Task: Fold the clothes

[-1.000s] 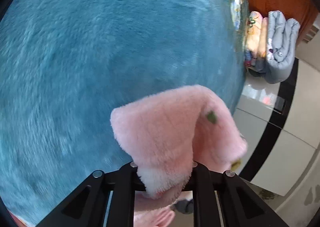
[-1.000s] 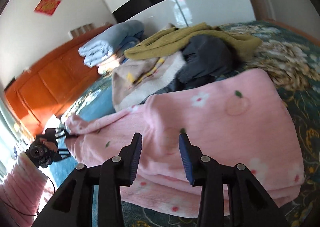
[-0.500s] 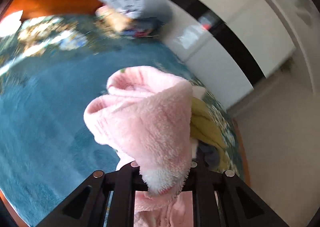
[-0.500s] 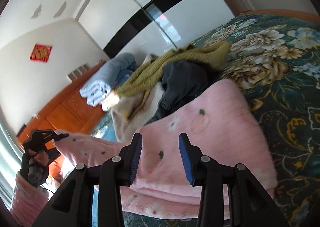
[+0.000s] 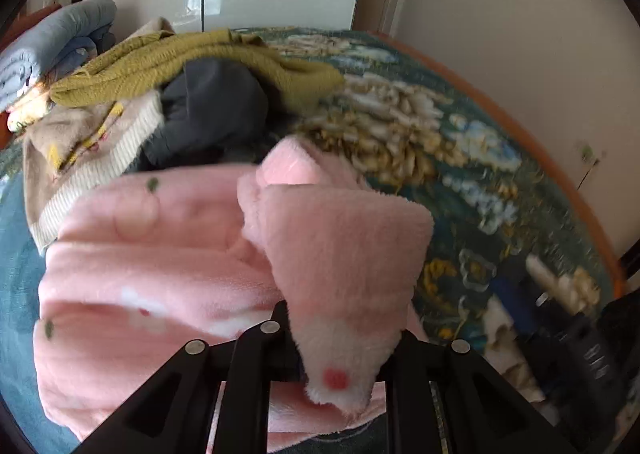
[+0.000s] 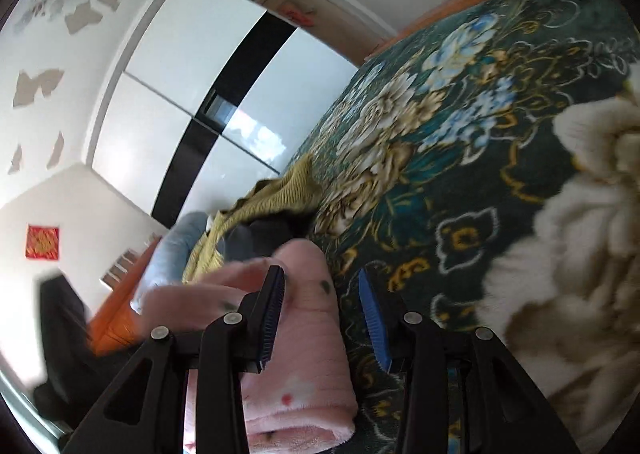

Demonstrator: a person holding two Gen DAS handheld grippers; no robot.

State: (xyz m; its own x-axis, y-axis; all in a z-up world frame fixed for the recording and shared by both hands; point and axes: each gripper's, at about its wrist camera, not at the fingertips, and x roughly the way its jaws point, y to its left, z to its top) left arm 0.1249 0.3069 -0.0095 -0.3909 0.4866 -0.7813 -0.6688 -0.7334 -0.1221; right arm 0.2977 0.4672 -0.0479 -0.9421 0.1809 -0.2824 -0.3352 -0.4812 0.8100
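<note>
A fluffy pink garment with small flower and fruit prints lies folded on the flowered bedspread. My left gripper is shut on a pink fold of it and holds that fold over the folded body. My right gripper is open and empty, tilted, hovering over the right edge of the pink garment. The left gripper's fingertips are hidden by the fleece.
A pile of clothes sits behind the pink garment: an olive knit, a dark grey piece and a beige striped sweater. A rolled blue quilt lies at far left. A wardrobe stands beyond the bed.
My left gripper swung the held pink fold from over the blue area across onto the folded garment. My right gripper lifted and tilted, staying open.
</note>
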